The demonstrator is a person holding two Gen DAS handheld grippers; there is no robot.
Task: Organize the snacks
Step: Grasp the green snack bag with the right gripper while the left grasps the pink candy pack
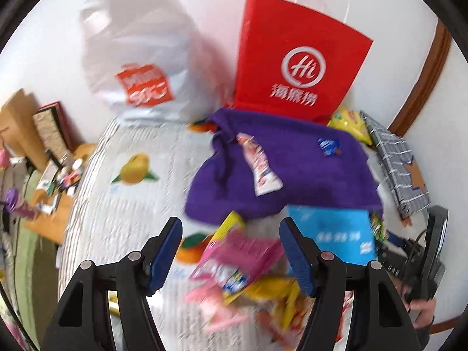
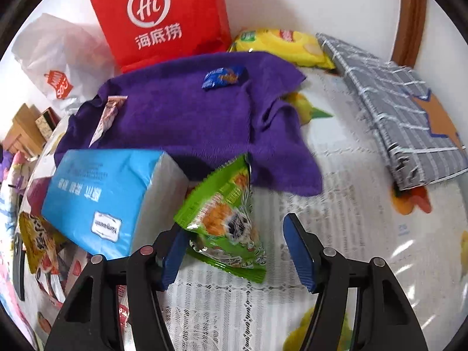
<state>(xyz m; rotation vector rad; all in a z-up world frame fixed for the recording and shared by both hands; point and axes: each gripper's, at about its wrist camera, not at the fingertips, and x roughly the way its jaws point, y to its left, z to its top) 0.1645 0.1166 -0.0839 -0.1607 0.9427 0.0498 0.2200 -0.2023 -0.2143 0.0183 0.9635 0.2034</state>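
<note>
Snacks strewn over a fruit-print tablecloth point(image 2: 336, 204) w/ a purple towel point(image 2: 190, 117) in front of a red paper bag point(image 2: 158, 14). Right gripper point(image 2: 234, 251) jaws stand apart around a green snack packet point(image 2: 225, 216), left pad touching it, right pad clear; blue tissue pack point(image 2: 108, 199) just beside. Left gripper point(image 1: 231, 254) stands open, nothing clamped, over a blurred pink packet point(image 1: 234, 263) & yellow wrappers point(image 1: 280, 295).

paper bag point(image 2: 158, 17) behind towel point(image 2: 190, 122), wrapped candy point(image 2: 224, 76) on it
</note>
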